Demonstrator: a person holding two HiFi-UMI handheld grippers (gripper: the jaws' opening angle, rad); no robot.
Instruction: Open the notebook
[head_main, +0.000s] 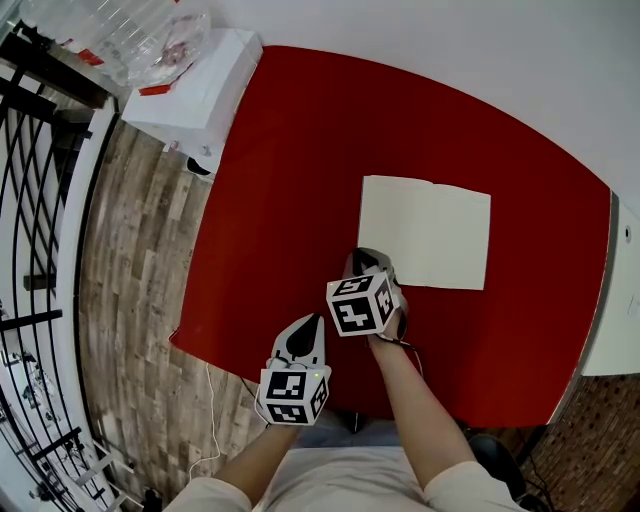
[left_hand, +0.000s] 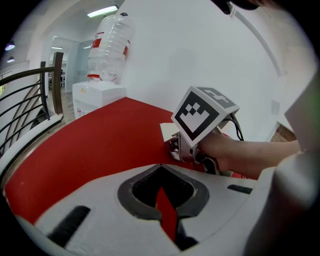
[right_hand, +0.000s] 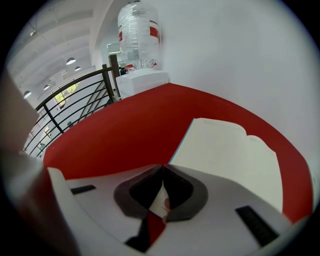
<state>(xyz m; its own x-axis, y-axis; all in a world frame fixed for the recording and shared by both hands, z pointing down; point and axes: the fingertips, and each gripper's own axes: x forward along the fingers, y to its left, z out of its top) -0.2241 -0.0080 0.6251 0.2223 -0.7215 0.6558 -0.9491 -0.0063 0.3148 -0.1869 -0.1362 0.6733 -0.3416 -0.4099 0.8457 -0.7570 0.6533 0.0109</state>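
The notebook (head_main: 425, 230) lies open and flat on the red table (head_main: 290, 180), showing two blank cream pages with a fold between them. In the right gripper view the notebook (right_hand: 225, 150) has a thin blue edge along its left side. My right gripper (head_main: 364, 262) is shut with nothing in it, its tips by the notebook's near left corner; in its own view the jaws of the right gripper (right_hand: 162, 166) meet. My left gripper (head_main: 311, 322) hangs shut and empty over the table's near edge, behind and left of the right one. From it, the right gripper's marker cube (left_hand: 202, 112) hides most of the notebook.
A white water dispenser (head_main: 205, 95) with a clear bottle (head_main: 120, 35) stands off the table's far left corner. A black railing (head_main: 40, 200) runs along the left over wooden floor. A white surface (head_main: 615, 300) borders the table's right edge.
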